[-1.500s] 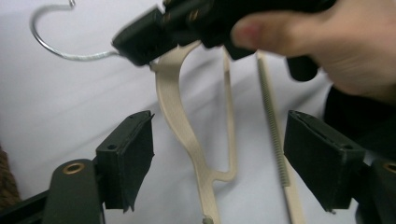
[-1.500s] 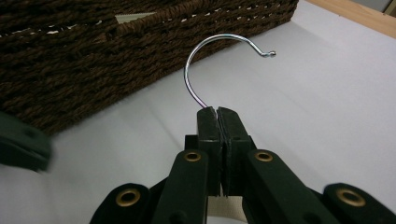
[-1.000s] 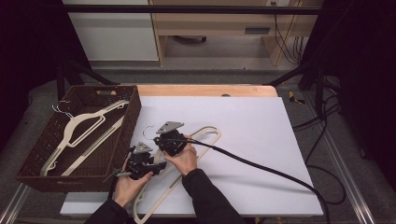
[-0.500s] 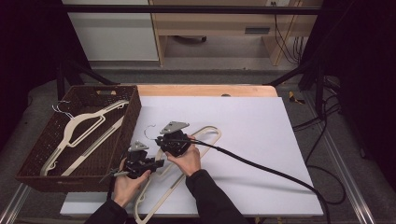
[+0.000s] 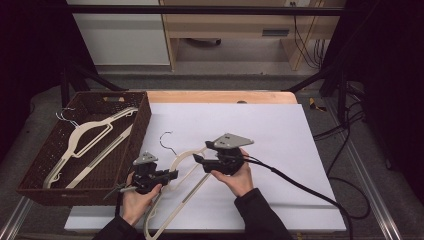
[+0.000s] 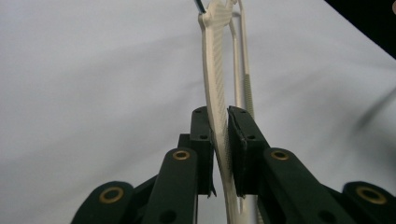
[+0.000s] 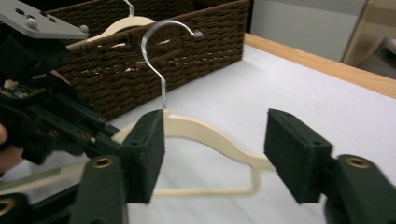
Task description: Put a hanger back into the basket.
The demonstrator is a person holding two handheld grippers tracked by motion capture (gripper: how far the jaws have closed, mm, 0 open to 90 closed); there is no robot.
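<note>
A cream plastic hanger [image 5: 186, 153] with a metal hook [image 5: 166, 140] is held over the white table [image 5: 280, 125]. My left gripper [image 5: 170, 175] is shut on one arm of it; in the left gripper view the jaws pinch the thin arm [image 6: 218, 102] edge-on at my left gripper [image 6: 222, 135]. My right gripper [image 5: 197, 159] stands open just right of the hanger's shoulder. In the right gripper view my right gripper [image 7: 217, 135] has its pads wide apart. The hanger [image 7: 210, 133] and its hook [image 7: 161, 51] lie beyond them, untouched.
A brown wicker basket [image 5: 145, 117] sits at the table's left and holds another cream hanger [image 5: 95, 135]. It also stands behind the hook as a woven wall [image 7: 201, 42]. A black cable [image 5: 300, 185] trails right from the right gripper. A wooden edge [image 5: 220, 96] borders the far side.
The right gripper has drawn back to the right, off the hanger. The hanger's hook end has swung up and left while the left gripper keeps its hold.
</note>
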